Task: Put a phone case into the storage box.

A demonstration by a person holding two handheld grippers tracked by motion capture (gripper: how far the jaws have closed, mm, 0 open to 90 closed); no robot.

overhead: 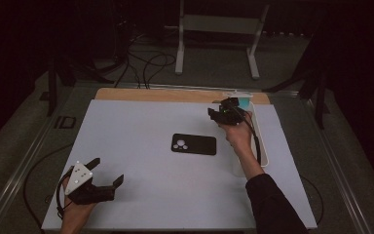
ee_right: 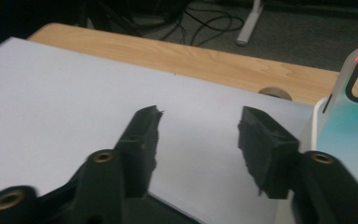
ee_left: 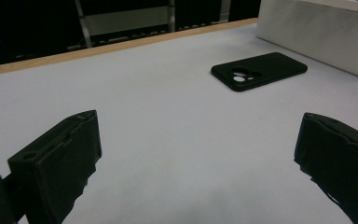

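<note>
A black phone (overhead: 194, 144) lies camera side up near the middle of the white mat (overhead: 136, 126). In the left gripper view the phone (ee_left: 258, 70) lies ahead and to the right of the jaws. My left gripper (overhead: 109, 170) rests at the mat's near left corner, open wide with nothing between its jaws (ee_left: 198, 140). My right gripper (overhead: 219, 115) hovers over the mat's far right part, beyond the phone and beside a white bin. Its jaws (ee_right: 198, 126) stand apart with bare mat between them.
A long white bin (overhead: 264, 155) runs along the mat's right edge, with a teal and white thing (ee_right: 349, 116) at its far end. The wooden table edge (overhead: 165, 95) shows behind the mat. A metal stand (overhead: 216, 29) and cables (overhead: 146, 63) are on the floor beyond.
</note>
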